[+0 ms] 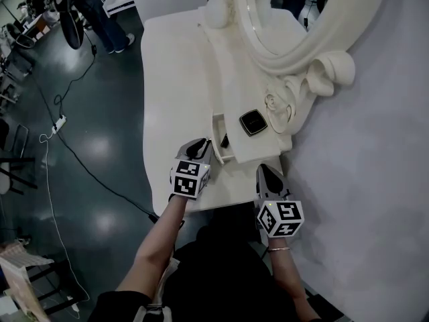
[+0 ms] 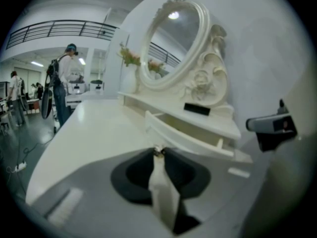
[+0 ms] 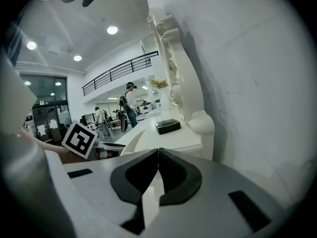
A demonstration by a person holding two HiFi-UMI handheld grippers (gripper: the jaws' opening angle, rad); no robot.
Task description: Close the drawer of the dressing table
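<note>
Beside the pale wall, on the white dressing table (image 1: 171, 79), we find our left gripper (image 2: 158, 151), jaws together and apparently empty, just before the open drawer (image 2: 183, 135), the right gripper (image 3: 158, 150) likewise closed, empty and idle; we judge an inward push is next.

Left claw (image 2: 158, 151) grey, black-padded — checkered marker cube (image 1: 190, 178).

**Bright white surfaces, dim floor, strong fisheye**

Round ceiling lights (image 3: 112, 29) light the room. One shows as a glare spot in the oval cream-framed mirror (image 2: 173, 15). The glossy white counter (image 1: 173, 92) is almost washed out, while the dark polished floor (image 1: 100, 146) carries soft pale reflections. A faint shadow lies on the pale grey wall (image 3: 237, 83) beside the mirror. Both gripper views have black corners, a bowed black balcony railing (image 2: 59, 29) and a blurred near foreground.
</note>
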